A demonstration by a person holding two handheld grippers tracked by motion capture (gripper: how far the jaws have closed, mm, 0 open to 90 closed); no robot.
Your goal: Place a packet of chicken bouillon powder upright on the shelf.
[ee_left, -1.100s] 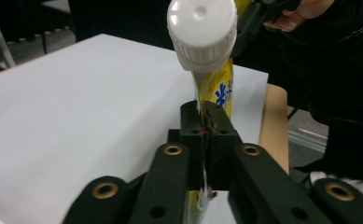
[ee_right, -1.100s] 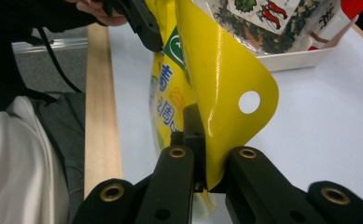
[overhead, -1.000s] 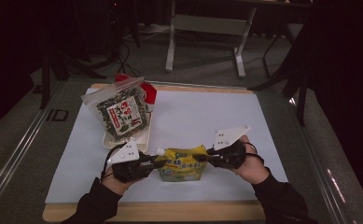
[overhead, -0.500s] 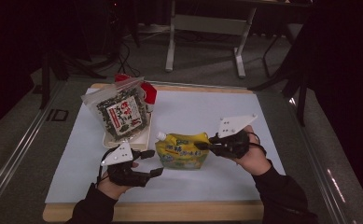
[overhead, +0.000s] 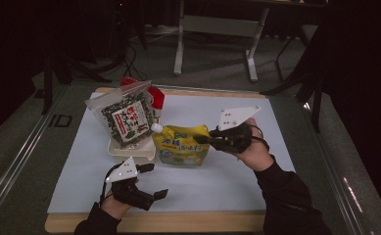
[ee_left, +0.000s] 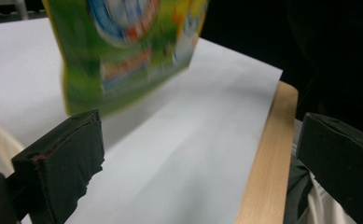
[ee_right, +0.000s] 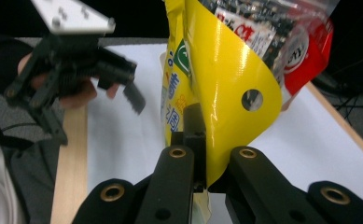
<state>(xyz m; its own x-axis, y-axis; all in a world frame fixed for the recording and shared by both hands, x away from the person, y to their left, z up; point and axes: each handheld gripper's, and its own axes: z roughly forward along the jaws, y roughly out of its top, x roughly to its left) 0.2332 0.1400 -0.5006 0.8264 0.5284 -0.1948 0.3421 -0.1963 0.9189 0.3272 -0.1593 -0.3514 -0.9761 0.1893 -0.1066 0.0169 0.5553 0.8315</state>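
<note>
A yellow-green spouted pouch [overhead: 180,147] hangs upright over the white sheet [overhead: 237,181], next to the cream tray [overhead: 129,151]. My right gripper [overhead: 201,139] is shut on its right edge; in the right gripper view the jaws [ee_right: 203,144] pinch the yellow flap [ee_right: 226,84] near its punched hole. My left gripper [overhead: 153,181] sits low near the front edge. Its jaws have just been opening and stand wide with nothing between them. In the left gripper view the blurred pouch [ee_left: 123,51] hangs beyond the open gripper [ee_left: 202,158].
A clear bag of dark snacks [overhead: 124,117] leans in the cream tray, with a red packet [overhead: 156,95] behind it. The wooden board's front edge [overhead: 178,223] runs just below my left hand. Desk legs and chair frames stand on the floor beyond the table.
My left gripper let go of the pouch, opened wide and dropped back toward the front edge. My right gripper lifted the pouch from lying flat to hanging upright.
</note>
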